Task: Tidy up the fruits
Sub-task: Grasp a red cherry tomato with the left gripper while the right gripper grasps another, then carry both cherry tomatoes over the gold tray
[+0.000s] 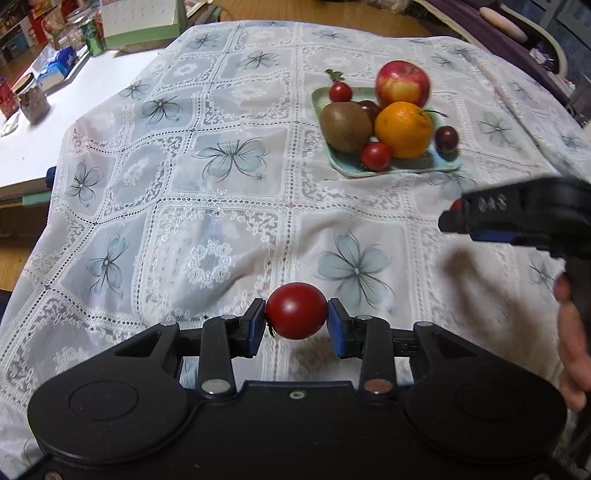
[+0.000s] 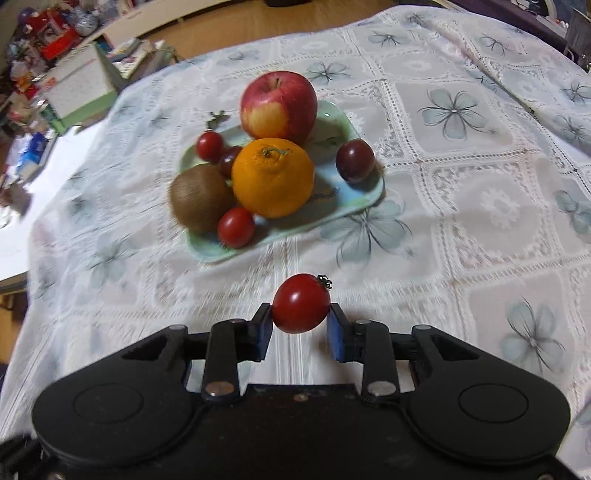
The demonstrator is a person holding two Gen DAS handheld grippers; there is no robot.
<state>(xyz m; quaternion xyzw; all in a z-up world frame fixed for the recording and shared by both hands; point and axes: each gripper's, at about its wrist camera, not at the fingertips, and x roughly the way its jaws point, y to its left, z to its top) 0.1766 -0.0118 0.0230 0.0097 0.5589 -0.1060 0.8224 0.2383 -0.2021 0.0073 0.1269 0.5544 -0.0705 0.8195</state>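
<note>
A pale green tray (image 1: 432, 168) (image 2: 354, 206) on the lace tablecloth holds an apple (image 1: 402, 83) (image 2: 279, 105), an orange (image 1: 403, 129) (image 2: 273, 177), a kiwi (image 1: 345, 125) (image 2: 199, 201), two cherry tomatoes (image 1: 375, 156) (image 2: 236, 227) and dark plums (image 1: 446, 138) (image 2: 355, 160). My left gripper (image 1: 296, 323) is shut on a cherry tomato (image 1: 296, 311), above the cloth and short of the tray. My right gripper (image 2: 300, 325) is shut on another cherry tomato (image 2: 301, 302), close in front of the tray. It also shows in the left wrist view (image 1: 456, 214) at the right.
A white table (image 1: 44, 122) at the left carries a jar (image 1: 31, 98), a can (image 1: 92, 37), tissue packs and a calendar (image 1: 138, 22). Clutter and boxes (image 2: 55, 37) stand beyond it. The cloth (image 1: 221, 184) has folds near its edges.
</note>
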